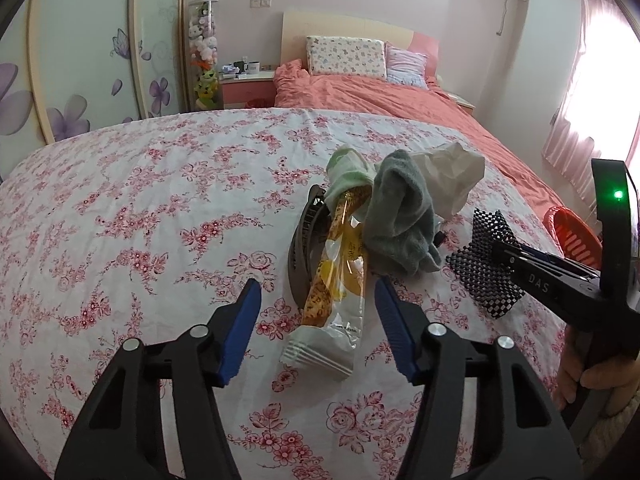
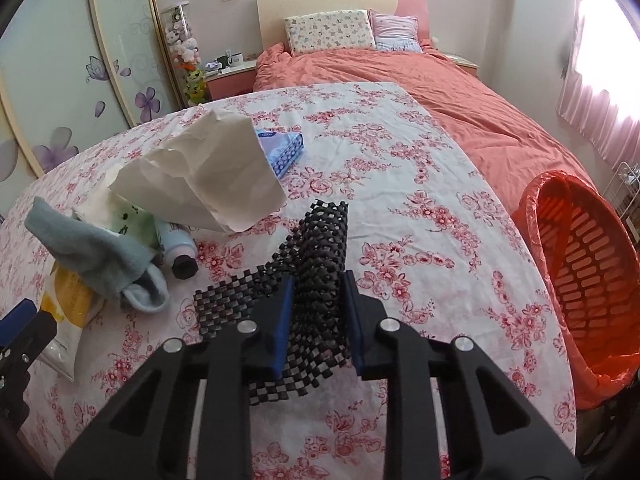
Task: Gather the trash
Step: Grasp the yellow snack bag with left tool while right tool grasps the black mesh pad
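A yellow and clear snack wrapper lies on the floral tablecloth. My left gripper is open, one blue pad on each side of the wrapper and neither touching it. My right gripper is shut on a black mesh mat, which bunches up between the pads; its lower corner rests on the cloth. Beside the wrapper lie a grey-blue cloth, crumpled white paper and a dark hair claw.
An orange basket lined with an orange bag stands off the table's right edge. A small bottle with a black cap and a blue tissue pack lie on the table. A bed with a coral cover is behind.
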The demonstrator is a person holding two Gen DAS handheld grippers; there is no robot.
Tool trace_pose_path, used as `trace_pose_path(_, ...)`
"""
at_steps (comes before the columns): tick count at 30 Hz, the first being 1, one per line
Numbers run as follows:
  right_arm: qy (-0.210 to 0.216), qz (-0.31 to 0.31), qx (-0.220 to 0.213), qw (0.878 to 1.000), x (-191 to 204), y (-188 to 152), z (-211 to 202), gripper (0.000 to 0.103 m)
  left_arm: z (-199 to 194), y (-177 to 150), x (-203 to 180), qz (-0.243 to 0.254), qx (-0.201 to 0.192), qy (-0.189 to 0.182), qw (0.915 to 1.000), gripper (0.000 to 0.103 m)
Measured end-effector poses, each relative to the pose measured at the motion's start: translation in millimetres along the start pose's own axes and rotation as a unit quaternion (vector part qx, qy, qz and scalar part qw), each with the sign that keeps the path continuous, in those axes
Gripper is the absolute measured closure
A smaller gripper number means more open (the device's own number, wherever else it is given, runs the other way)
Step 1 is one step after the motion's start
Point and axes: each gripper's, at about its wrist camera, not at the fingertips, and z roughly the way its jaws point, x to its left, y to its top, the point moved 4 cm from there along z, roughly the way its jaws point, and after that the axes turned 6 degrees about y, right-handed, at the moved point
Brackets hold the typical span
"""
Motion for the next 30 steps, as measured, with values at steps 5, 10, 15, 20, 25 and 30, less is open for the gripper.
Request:
trace_pose_path(5,0.001,-0.005,-0.003,1.0,0,-1,-2,0.089,4,-1,-3,0.002,0.009,-0.003,0.9999,0.061)
trace_pose_path(10,0.01,-0.004,-0.002,1.0,1,-1,-4,0.094,5,-3,-7,0.006,0.013,-0.006,0.9999,0.084)
trace_pose_path(15,0.019,-0.003,-0.008,1.0,2,-1,-13,0.095,1,-2,-9,0.009,0.007,-0.012,0.9999,0.089)
trace_pose_path(20,0.024,-0.002,-0.019,1.0,2,-1,-24,0.095,-6,1,-10,0.008,0.0,-0.015,0.9999,0.092)
trace_pose_path(25,0.027,0.0,-0.031,0.999,-1,2,-38,0.095,-21,5,-11,0.013,-0.017,-0.016,0.9996,0.094)
trace_pose_path(30,0.03,0.004,-0.045,0.999,-4,4,-52,0.095,-39,14,-10,0.015,-0.039,-0.016,0.999,0.095)
